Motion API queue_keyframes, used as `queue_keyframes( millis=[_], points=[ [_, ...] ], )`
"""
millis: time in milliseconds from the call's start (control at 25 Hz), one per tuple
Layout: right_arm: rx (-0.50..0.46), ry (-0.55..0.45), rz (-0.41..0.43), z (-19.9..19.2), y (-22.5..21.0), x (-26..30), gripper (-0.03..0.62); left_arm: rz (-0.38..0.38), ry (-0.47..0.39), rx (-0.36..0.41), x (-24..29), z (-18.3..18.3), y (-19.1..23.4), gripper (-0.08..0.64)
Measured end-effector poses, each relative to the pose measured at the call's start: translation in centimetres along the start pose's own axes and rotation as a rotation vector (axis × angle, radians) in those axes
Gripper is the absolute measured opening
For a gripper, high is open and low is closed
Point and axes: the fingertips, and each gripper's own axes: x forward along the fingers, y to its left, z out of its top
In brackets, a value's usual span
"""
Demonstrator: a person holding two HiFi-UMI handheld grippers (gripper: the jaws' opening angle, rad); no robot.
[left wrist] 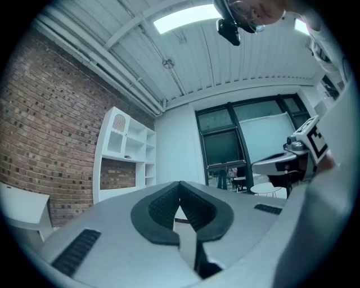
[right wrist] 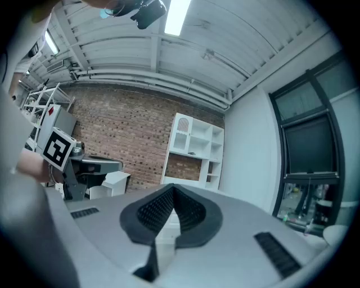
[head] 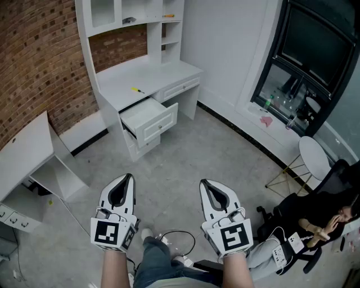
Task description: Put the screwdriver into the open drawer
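A small yellow-handled screwdriver (head: 136, 90) lies on the top of the white desk (head: 152, 76) across the room. Below it, the desk's left drawer (head: 147, 120) stands pulled out, and I see nothing inside it. My left gripper (head: 126, 178) and my right gripper (head: 205, 183) are held side by side over the grey floor, far short of the desk. Both are shut with nothing between the pads. In the left gripper view the left gripper (left wrist: 180, 185) has its tips together. The right gripper (right wrist: 171, 188) looks the same in the right gripper view.
A white shelf unit (head: 132, 14) tops the desk, with a second yellow tool (head: 168, 16) on a shelf. A lower white table (head: 28, 149) stands at the left. At the right are a seated person (head: 315, 225), a round white side table (head: 313, 157) and a dark window. Cables (head: 180, 242) trail by my feet.
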Motion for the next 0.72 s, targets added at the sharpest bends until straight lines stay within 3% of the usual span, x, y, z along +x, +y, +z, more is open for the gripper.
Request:
queue_keyframes(
  millis=[360, 720],
  points=[
    [-0.001, -0.019, 0.000, 0.9, -1.3, -1.4, 0.009, 0.036, -0.032, 0.023, -1.1, 1.7, -1.1, 0.014],
    [0.016, -0.016, 0.007, 0.4, -2.6, 3.4, 0.009, 0.059, -0.022, 0.005, 2.6, 0.4, 2.7, 0.014]
  ],
)
